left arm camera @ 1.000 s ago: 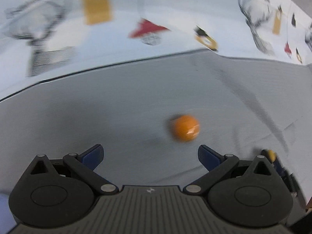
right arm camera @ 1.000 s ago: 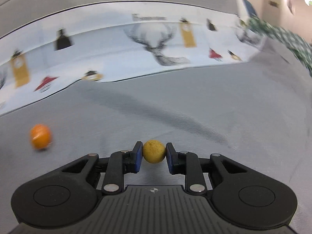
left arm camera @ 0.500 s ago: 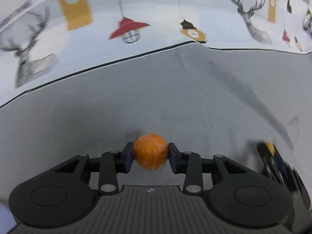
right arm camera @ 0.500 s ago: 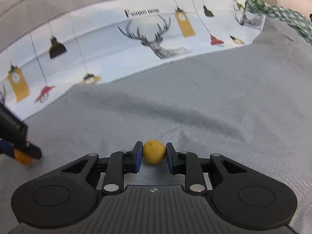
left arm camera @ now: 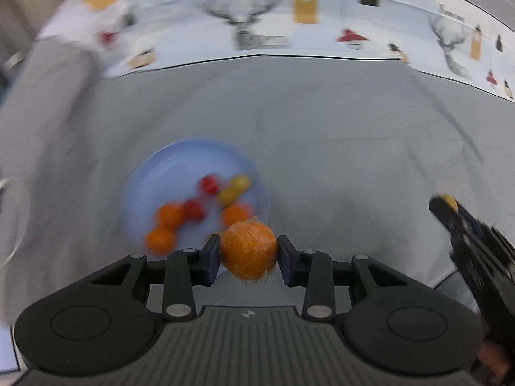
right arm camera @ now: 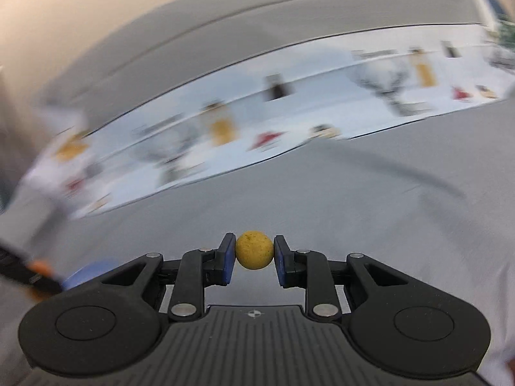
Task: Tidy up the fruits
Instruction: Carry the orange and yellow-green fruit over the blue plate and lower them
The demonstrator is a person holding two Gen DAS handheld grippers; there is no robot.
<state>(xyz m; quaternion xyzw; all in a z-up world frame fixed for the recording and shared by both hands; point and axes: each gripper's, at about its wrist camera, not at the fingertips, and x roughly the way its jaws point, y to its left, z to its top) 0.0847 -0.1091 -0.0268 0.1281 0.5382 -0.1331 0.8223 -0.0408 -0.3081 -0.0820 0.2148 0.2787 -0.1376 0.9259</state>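
While the left gripper (left arm camera: 248,255) sat low in the centre of its own view, its blue pads were clamped on either side of an orange fruit (left arm camera: 248,251). The fruit was round, so no long axis or heading could be read from it. A wispy film seemed to cover its skin.

Just beyond it, left of centre, lay a pale blue plate (left arm camera: 173,167) on the grey cloth (left arm camera: 338,135), blurred. On the plate: three smaller orange fruits (left arm camera: 167,215), two red ones (left arm camera: 209,185) and one yellow oblong fruit (left arm camera: 234,188). That last one had its long axis slanting from lower left to upper right in the frame.

At the right edge of the left view the right gripper (left arm camera: 450,207) showed, holding something yellow at its tip.

In the right wrist view, that gripper's (right arm camera: 254,254) pads pinched a small yellow ball-shaped fruit (right arm camera: 254,250), speckled, round, no axis to note. A corner of the blue plate showed lower left.

Farthest off, in both views, a white printed cloth (left arm camera: 257,29) with stag heads and hanging lamps ran across the top.
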